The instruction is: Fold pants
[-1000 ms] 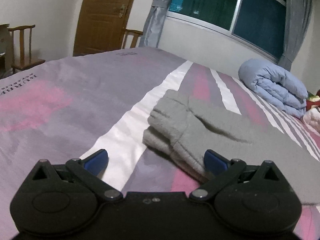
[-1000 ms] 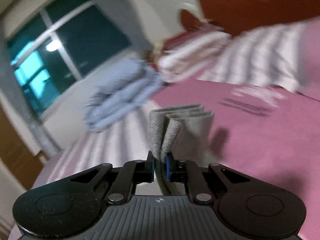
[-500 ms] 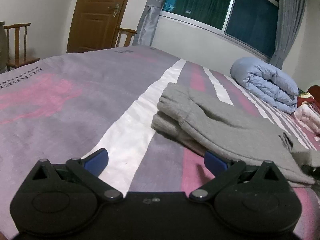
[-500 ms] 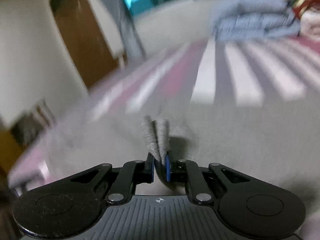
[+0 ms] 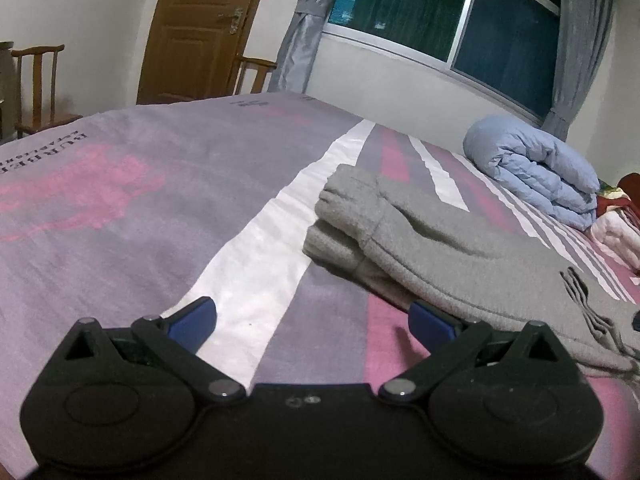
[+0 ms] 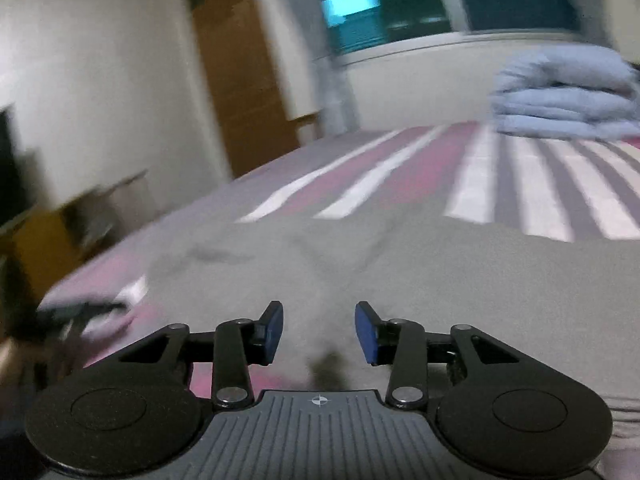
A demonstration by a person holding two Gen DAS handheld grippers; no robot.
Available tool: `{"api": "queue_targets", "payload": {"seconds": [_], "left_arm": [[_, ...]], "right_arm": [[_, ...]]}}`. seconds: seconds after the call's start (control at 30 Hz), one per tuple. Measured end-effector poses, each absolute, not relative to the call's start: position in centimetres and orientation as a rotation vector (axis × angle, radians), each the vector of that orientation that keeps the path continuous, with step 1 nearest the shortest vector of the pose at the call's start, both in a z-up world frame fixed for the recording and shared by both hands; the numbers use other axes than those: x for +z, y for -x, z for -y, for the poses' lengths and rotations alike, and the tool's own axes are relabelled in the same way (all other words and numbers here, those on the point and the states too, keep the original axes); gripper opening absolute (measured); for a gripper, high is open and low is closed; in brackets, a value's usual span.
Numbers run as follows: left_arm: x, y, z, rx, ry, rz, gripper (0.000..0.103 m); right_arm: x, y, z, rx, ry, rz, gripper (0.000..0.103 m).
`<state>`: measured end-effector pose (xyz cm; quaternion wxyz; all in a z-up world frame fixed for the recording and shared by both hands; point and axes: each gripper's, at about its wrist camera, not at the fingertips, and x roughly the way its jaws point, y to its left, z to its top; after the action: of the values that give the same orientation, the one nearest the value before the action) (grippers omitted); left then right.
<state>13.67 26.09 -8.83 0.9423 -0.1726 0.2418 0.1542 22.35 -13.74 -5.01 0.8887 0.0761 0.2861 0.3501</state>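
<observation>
Pants first: the grey fleece sweatpants (image 5: pixel 432 248) lie folded over on the bed, on top of the purple, pink and white striped bedspread (image 5: pixel 120 208). In the left wrist view you can see at least two layers stacked at the far end, with the ribbed edges lined up right next to the white stripe. The rest of the fabric runs off to the right and looks pretty flat, with a few dark creases bunched near the right edge.

Left gripper (image 5: pixel 312 318) is wide open and holding nothing. Its blue-padded fingers (image 5: pixel 192 316) are spread far apart, low over the bedspread, with the right pad just beside the near edge of the pants. Can't tell if that pad is actually touching the cloth.

Right gripper (image 6: pixel 319 330) is open too, jaws maybe half spread, nothing between them. It sits right over the sweatpants (image 6: pixel 400 264), and grey fabric fills most of the space in front of it. That view is blurry, so the finer details are a wash.

Other stuff around: a rolled-up light blue duvet (image 5: pixel 536 172) sits further up the bed, well apart from the pants. Behind the bed there's a brown wooden door (image 5: pixel 196 28), a wooden chair (image 5: pixel 38 84) by the wall, grey curtains (image 5: pixel 298 40) and a dark window (image 5: pixel 432 12).
</observation>
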Motion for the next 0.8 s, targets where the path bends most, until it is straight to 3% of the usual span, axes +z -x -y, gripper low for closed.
{"api": "queue_targets", "payload": {"seconds": [0.13, 0.27, 0.6, 0.8], "left_arm": [[-8.3, -14.4, -25.2, 0.309, 0.352, -0.509, 0.097], [-8.0, -15.4, -24.2, 0.297, 0.325, -0.535, 0.097], [-8.2, -16.0, -23.7, 0.297, 0.3, -0.558, 0.097], [-8.4, -16.5, -23.2, 0.301, 0.275, -0.575, 0.097]], "right_arm": [[-7.3, -25.6, 12.4, 0.591, -0.18, -0.74, 0.024], [-7.3, -25.9, 11.7, 0.728, -0.214, -0.746, 0.02], [-4.2, -24.9, 21.6, 0.372, -0.206, -0.564, 0.02], [-7.8, -27.4, 24.0, 0.282, -0.223, -0.758, 0.02]]}}
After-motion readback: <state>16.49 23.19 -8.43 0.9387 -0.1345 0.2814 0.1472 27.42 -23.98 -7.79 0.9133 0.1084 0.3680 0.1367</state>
